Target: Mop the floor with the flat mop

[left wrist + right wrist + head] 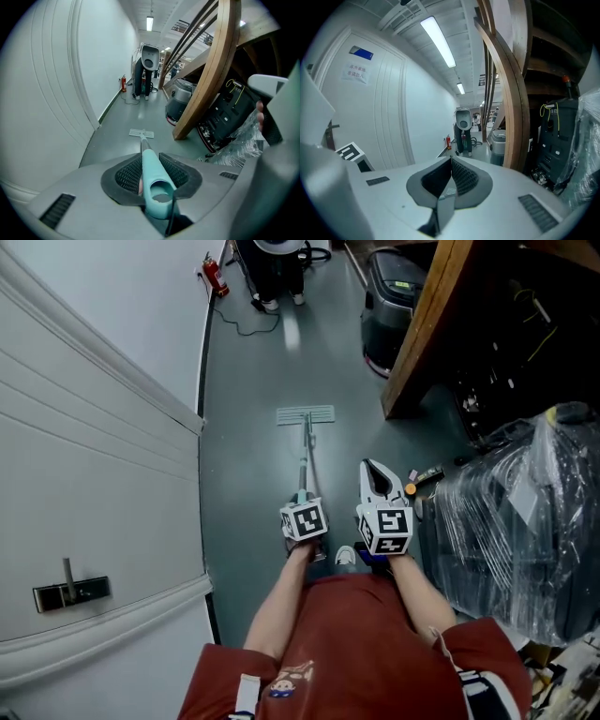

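The flat mop lies ahead of me on the dark green floor, its pale head [305, 415] flat down and its pole [303, 460] running back to my left gripper [302, 501]. In the left gripper view the teal handle end [155, 180] sits clamped between the ribbed pads [127, 175], and the mop head [141, 133] shows far down the pole. The left gripper [150, 161] is shut on that handle. My right gripper [371, 468] is held beside it, to the right, apart from the mop. Its jaws [451, 160] meet at the tips with nothing between them.
A white panelled wall [84, 456] with a door handle [70, 589] runs along the left. A wooden beam [427, 324], a grey machine [389, 301] and plastic-wrapped goods [520, 521] crowd the right. A fire extinguisher [216, 276] and another machine [277, 263] stand far ahead.
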